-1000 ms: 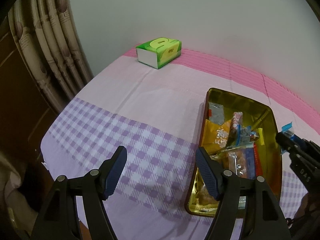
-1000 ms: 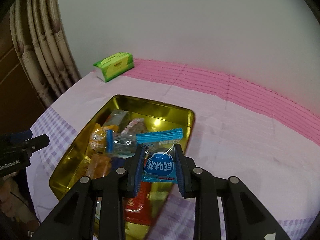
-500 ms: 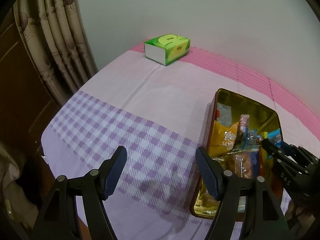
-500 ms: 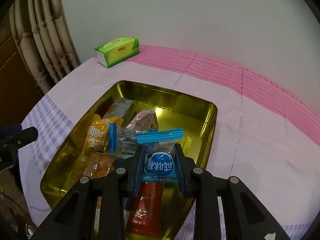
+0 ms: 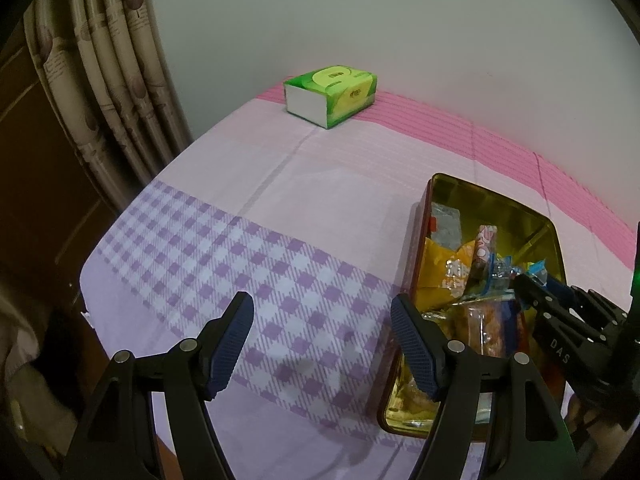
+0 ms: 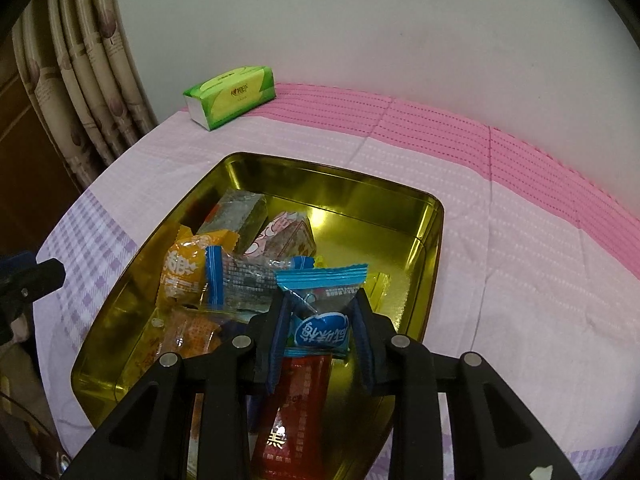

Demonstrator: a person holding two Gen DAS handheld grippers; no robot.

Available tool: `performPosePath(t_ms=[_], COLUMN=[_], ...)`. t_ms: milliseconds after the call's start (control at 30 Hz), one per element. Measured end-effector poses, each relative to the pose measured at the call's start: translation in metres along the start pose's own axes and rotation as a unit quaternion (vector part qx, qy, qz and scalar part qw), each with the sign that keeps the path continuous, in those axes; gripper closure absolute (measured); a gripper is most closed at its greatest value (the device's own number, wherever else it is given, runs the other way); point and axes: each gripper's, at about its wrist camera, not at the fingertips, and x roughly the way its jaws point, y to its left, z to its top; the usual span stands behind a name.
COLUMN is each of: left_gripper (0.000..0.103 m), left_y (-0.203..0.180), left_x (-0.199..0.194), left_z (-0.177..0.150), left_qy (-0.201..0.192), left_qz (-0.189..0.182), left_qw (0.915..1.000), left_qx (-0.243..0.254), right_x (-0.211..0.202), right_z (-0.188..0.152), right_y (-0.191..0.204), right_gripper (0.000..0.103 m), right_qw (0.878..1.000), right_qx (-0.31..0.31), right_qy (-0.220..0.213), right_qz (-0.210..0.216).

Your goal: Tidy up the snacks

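Right wrist view shows your right gripper [image 6: 322, 330] over the near end of the gold tin [image 6: 434, 216], with the blue packet [image 6: 320, 322] between its pads. The jaws have just been easing apart, yet the packet sits pinched at both sides and has not dropped, so you are at the point of release rather than past it. Below it lies a red packet [image 6: 298, 408]; further in are an orange packet [image 6: 182, 268], a clear one with blue ends [image 6: 244, 276], a grey-green bar [image 6: 236, 218] and a pink-patterned sweet [image 6: 288, 234]. Most snacks look gathered already; the far right part of the tin is bare.

Left wrist view shows your left gripper [image 5: 320, 344] with jaws spread and nothing between them, hanging above the checked cloth [image 5: 208, 256] just beside the tin's left wall. No loose snacks show on the cloth in either view; only a green tissue box [image 5: 332, 94] stands near the wall. By my reading, once you let this packet go, little or nothing is left, though the table's near edge is hidden from you.
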Motion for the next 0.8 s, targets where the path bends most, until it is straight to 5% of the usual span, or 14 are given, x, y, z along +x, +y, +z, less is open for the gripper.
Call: performPosePath(t_ms=[300, 500, 800], left_gripper=[0.031, 0.031, 0.031], left_y=[-0.005, -0.01, -0.03], left_x=[-0.001, -0.002, -0.008], left_z=[-0.001, -0.003, -0.009], left_qy=[-0.001, 0.0, -0.003], left_qz=[-0.001, -0.002, -0.008], left_qw=[0.9999, 0.9998, 0.9985], left_qx=[0.011, 0.02, 0.055], right_x=[-0.015, -0.037, -0.064], right_z=[0.0, -0.004, -0.02], right_y=[0.007, 0.008, 0.005], right_gripper=[0.064, 0.034, 0.014], right_qw=[1.0, 0.999, 0.999], right_qx=[-0.003, 0.013, 0.033], right_qy=[-0.013, -0.029, -0.029], right_qz=[0.006, 0.004, 0.0])
